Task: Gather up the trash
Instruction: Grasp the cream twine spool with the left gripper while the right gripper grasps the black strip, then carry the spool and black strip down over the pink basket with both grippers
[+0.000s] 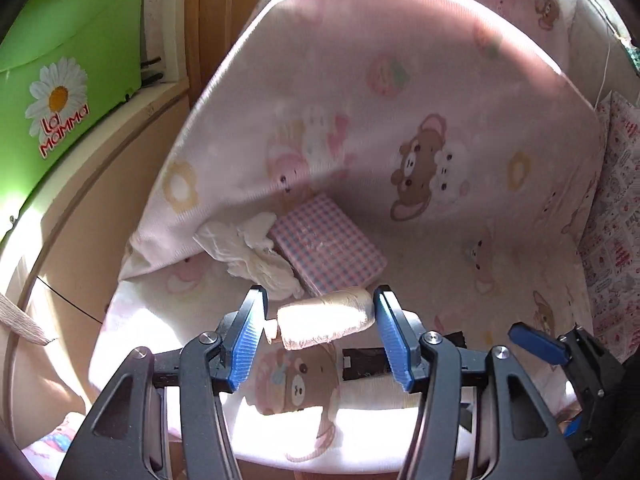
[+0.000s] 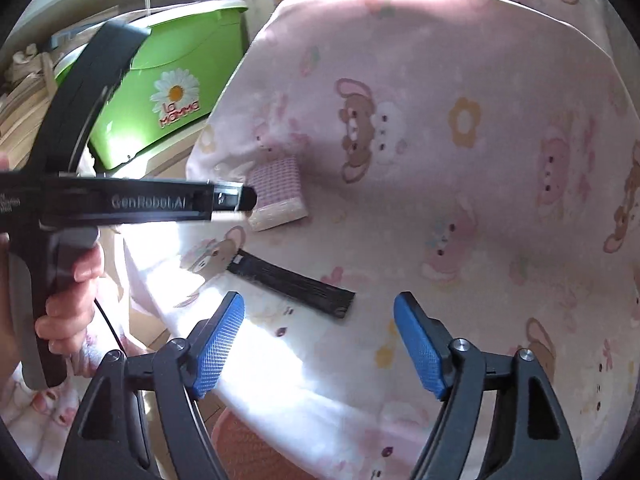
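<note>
A cream spool (image 1: 326, 318) lies crosswise on the pink bear-print cloth (image 1: 440, 160). My left gripper (image 1: 320, 296) is shut on it, with a blue pad touching each end. Just behind it lie a crumpled white tissue (image 1: 248, 252) and a pink checked pack (image 1: 328, 240). A black strip (image 1: 364, 362) lies under the left gripper. In the right wrist view the black strip (image 2: 292, 280) lies flat just ahead of my right gripper (image 2: 319, 300), which is open and holds nothing. The left gripper's body (image 2: 160, 200) hides the spool there.
A green bin with a daisy label (image 1: 60, 80) stands on a wooden ledge at the left, also the green bin (image 2: 172, 92) in the right wrist view. A hand (image 2: 68, 300) holds the left gripper's handle. The cloth rises into a padded back behind the items.
</note>
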{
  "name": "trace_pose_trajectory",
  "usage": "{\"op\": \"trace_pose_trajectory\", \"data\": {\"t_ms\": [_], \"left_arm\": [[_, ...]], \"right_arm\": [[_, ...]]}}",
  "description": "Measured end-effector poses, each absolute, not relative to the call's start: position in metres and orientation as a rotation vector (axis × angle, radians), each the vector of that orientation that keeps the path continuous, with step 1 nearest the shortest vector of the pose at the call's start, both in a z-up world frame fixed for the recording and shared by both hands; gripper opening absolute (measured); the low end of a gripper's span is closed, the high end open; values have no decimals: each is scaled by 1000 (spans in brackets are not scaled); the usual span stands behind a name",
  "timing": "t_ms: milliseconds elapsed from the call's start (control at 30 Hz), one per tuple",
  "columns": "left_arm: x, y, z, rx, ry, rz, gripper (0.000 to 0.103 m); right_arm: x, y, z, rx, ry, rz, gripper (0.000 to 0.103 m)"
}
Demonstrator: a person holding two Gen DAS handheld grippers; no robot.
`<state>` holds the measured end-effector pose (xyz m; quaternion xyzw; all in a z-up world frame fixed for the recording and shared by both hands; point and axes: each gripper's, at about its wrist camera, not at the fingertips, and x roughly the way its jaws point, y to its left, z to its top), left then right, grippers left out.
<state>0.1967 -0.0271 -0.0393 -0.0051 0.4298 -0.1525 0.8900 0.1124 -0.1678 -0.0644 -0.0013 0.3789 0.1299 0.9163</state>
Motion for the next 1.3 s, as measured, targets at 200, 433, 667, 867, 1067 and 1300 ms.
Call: {"op": "trace_pose_trajectory", "data": {"t_ms": [200,433,667,867,1067,1300], "left_arm": [[181,2,10,101,631,-199,54],[179,18,20,122,582,-137,54],[176,15,22,117,581,-151,54],[182,19,21,79,607,-148,54],[183,20,20,71,609,-149,54],[177,12,18,98,612,-185,54]], "right_arm": [[133,-137,-71,-110,806,297,79],[162,-130,-88,-117,907,322,79],[165,-132,-87,-147,888,326,66],[162,-154,-81,-69,897,296,20],[156,-187,-74,103,887,233,16],[138,-213,-54,178,826,164,16]]}}
